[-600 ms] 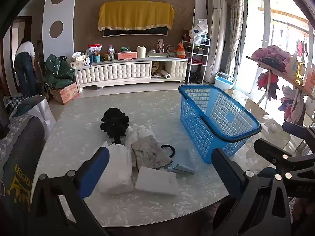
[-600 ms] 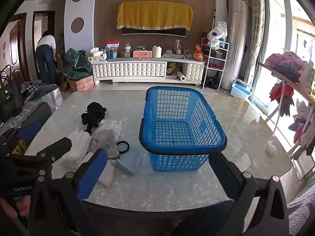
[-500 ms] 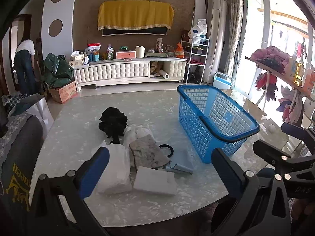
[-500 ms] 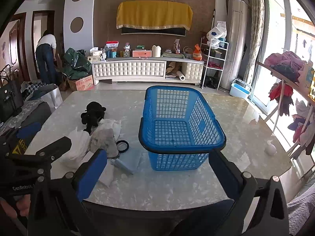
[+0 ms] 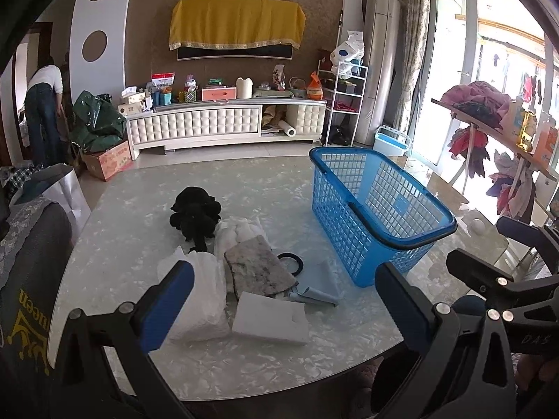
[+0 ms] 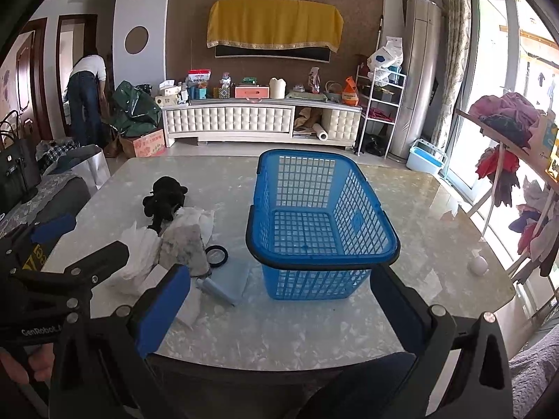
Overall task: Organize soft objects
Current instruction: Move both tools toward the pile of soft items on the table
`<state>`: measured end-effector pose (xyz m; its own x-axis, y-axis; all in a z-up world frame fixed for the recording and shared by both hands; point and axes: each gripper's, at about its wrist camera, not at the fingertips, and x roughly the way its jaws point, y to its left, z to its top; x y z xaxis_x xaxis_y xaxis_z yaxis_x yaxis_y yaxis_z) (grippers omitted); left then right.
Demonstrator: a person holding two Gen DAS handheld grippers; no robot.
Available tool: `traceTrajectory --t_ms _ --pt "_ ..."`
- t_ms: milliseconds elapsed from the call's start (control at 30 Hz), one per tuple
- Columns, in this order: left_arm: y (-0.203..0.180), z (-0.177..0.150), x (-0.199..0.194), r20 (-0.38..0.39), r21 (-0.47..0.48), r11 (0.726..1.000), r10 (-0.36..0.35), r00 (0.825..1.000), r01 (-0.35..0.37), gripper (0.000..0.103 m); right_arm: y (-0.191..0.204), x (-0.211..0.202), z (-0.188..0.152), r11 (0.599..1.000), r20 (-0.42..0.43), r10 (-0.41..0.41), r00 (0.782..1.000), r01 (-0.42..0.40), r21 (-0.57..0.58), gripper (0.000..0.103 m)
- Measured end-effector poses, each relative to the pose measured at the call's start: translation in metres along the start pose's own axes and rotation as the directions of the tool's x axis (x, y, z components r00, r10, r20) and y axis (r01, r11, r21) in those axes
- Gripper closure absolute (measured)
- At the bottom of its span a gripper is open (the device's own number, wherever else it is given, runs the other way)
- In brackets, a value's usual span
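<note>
A pile of soft objects [image 5: 244, 272], with a black plush toy [image 5: 195, 214] behind, is seen on the worktop [image 5: 139, 244] beside the empty blue basket [image 6: 314, 209]. The left gripper [image 5: 279, 300] and right gripper [image 6: 276, 300] are held wide, gripping nothing.

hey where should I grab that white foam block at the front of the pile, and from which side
Probably the white foam block across its two long flat edges, coming down from above with the left gripper, whose jaws stand open just over it. It lies flat at the pile's near edge, top face bare, only its far edge against the blue cloth.
</note>
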<state>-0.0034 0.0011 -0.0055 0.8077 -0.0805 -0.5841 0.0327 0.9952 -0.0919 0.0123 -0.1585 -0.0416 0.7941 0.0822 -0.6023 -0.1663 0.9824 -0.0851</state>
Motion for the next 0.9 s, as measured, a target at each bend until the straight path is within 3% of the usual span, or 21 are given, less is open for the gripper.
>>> traceTrajectory --t_ms 900 --pt "-0.0017 0.0022 -0.0019 -0.012 -0.008 0.999 -0.042 0.999 0.042 0.0 -0.0012 -0.0015 -0.0014 0.999 -0.021 -0.03 0.999 0.03 -0.011 0.0"
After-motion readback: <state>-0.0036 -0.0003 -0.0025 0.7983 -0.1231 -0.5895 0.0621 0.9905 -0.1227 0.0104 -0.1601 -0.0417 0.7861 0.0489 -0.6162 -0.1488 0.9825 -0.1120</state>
